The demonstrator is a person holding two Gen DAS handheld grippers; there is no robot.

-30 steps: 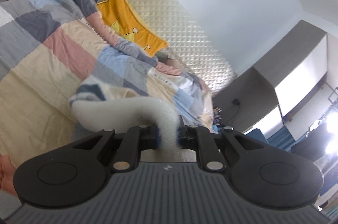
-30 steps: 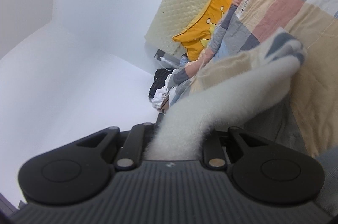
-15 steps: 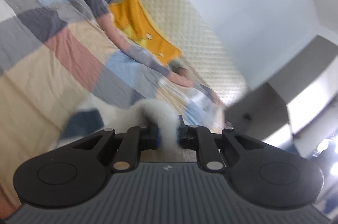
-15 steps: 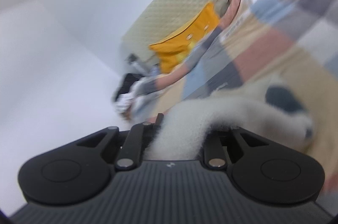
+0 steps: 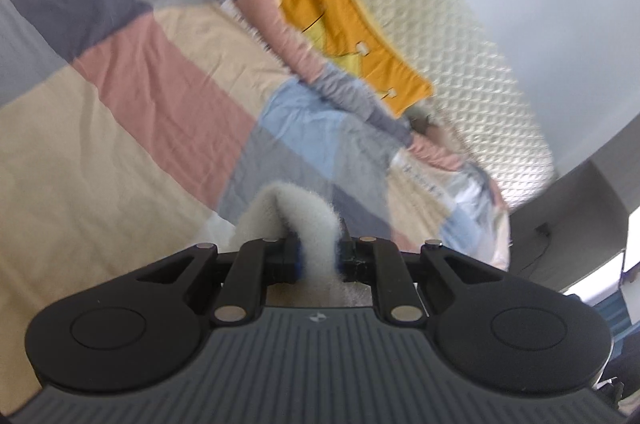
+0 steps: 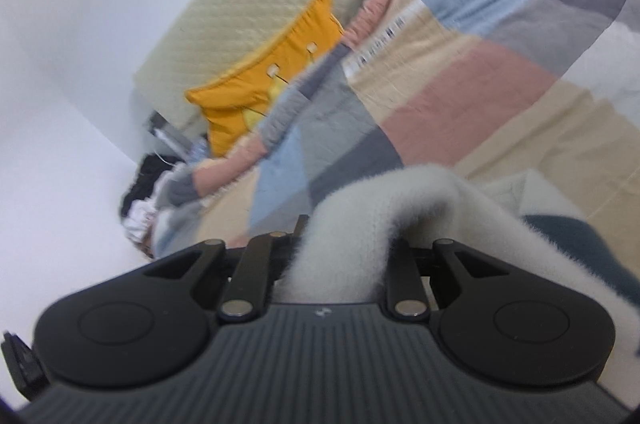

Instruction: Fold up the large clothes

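Both views motion-blurred, fuzzy white garment (image 6: pixel 404 208) mostly cut off below frame, long axis unreadable, left gripper (image 5: pixel 318 256) clamped on one bunched fold, right gripper (image 6: pixel 340 264) clamped on another, held over patchwork bedspread (image 5: pixel 132 72), orange pillow (image 5: pixel 348 28) against headboard.

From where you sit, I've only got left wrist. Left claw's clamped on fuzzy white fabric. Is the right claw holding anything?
Observer: Yes. The right claw is shut on the same fuzzy white garment, which bunches up over its fingers.
Operator: All white?
Observer: No. The right wrist view shows a dark teal block on it, right of the claw.
Operator: What's past the yellow cushion on that side?
Observer: A dark and white pile of clothes against the wall, beyond the bed's patchwork quilt.
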